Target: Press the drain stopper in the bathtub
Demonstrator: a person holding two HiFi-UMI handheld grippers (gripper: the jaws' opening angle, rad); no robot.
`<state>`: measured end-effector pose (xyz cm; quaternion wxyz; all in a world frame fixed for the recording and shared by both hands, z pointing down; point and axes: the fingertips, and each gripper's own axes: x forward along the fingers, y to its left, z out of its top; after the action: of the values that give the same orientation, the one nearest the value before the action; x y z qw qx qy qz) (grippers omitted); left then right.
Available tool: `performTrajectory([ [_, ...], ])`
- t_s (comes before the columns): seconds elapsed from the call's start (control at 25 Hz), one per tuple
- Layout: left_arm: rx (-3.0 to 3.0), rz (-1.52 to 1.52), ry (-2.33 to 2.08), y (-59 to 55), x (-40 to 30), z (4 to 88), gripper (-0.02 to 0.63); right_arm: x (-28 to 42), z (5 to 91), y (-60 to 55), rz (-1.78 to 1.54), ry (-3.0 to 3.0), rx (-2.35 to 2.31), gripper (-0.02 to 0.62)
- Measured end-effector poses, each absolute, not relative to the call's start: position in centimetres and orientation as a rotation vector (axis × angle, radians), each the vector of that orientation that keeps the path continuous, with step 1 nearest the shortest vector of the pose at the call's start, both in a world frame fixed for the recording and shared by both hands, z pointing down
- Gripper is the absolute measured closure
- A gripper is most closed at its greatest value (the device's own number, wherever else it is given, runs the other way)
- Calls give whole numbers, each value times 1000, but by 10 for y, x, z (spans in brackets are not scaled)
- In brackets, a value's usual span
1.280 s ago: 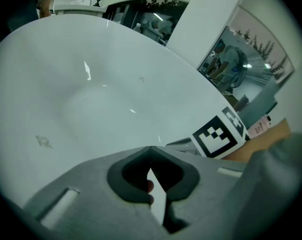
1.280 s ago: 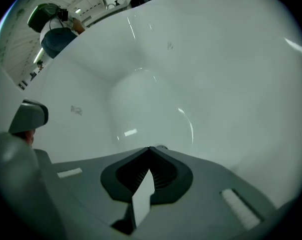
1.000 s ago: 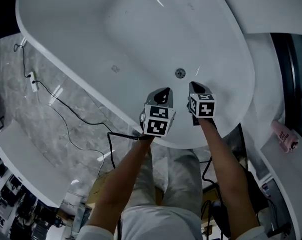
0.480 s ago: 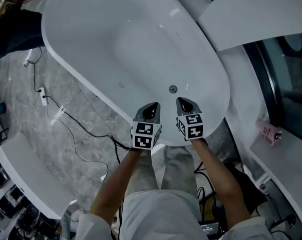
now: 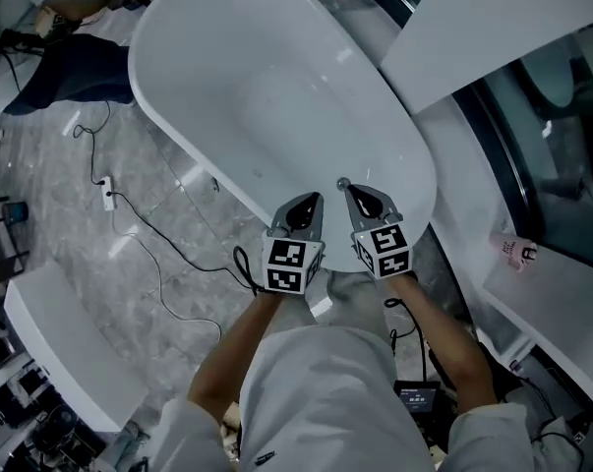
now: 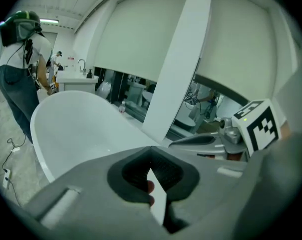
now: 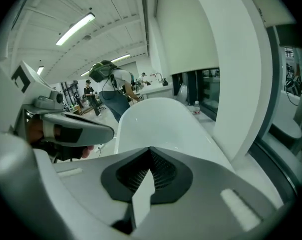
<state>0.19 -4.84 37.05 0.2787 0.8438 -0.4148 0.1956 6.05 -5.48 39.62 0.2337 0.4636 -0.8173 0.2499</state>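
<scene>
The white oval bathtub (image 5: 227, 57) runs from upper left to centre in the head view. Its small round metal drain stopper (image 5: 342, 183) sits on the floor of the near end. My left gripper (image 5: 312, 201) and right gripper (image 5: 354, 194) are held side by side over the near rim, both shut with nothing in them. The right tip appears just beside the stopper; I cannot tell if they touch. The left gripper view shows my left gripper (image 6: 153, 169) aimed across the bathtub (image 6: 80, 129). In the right gripper view, my right gripper (image 7: 148, 171) does the same over the bathtub (image 7: 161, 124). The stopper is hidden in both.
A power strip (image 5: 106, 195) with black cables lies on the marble floor left of the tub. A white bench (image 5: 60, 352) stands lower left. A slanted white panel (image 5: 493, 28) and a ledge with a pink bottle (image 5: 517, 254) stand right. A person (image 6: 20, 59) stands beyond the tub's far end.
The head view has pulled back, so the tub looks smaller and more floor shows. Both grippers stay shut and side by side; the right tip now lies closer to the stopper in the picture.
</scene>
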Motion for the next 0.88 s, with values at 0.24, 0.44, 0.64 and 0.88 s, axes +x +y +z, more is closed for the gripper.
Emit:
performTrajectory([
  [0.24,2304,422,-1120,-28,-7,295,601,42,313,-34,544,-2350,1289,595],
  [0.44,2434,408,-1107,-16,-1,240,601,37,253,-18,478,-2440,1276,597],
  [0.64,2491,391,-1126,-1,-10,197,601,31,193,-4,411,-2529,1359,598],
  [0.88,2538,285,-1179,21,-21,147,601,38,134,13,335,-2584,1508,601],
])
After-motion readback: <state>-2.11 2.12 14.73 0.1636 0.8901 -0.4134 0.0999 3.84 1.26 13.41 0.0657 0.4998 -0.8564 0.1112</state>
